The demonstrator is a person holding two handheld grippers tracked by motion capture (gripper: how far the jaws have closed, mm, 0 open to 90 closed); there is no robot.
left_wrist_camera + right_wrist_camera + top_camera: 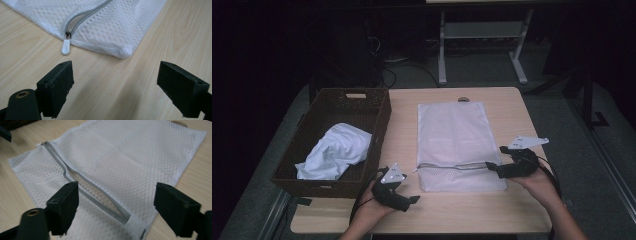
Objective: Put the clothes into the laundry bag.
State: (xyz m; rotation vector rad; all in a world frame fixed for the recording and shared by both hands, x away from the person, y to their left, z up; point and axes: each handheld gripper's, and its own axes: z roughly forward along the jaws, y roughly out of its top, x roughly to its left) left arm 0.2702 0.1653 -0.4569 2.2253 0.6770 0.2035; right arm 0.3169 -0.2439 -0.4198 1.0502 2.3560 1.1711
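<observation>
A white mesh laundry bag [453, 135] lies flat in the middle of the table, its grey zipper [452, 166] running across near the front end and standing partly unzipped. The bag [110, 22] has a white zipper pull [65, 47] at its corner, just ahead of my left gripper [115, 87], whose jaws stand wide apart with nothing between them. My left gripper [408, 200] rests near the table's front edge. My right gripper [494, 159] hovers at the bag's right edge. In the right gripper view its jaws [116, 207] stand open above the zipper [95, 195].
A dark wicker basket [377, 135] stands at the table's left with a crumpled white cloth [334, 150] inside. A white table frame [484, 45] stands on the floor behind. The table [512, 105] has bare wood to the right of the bag.
</observation>
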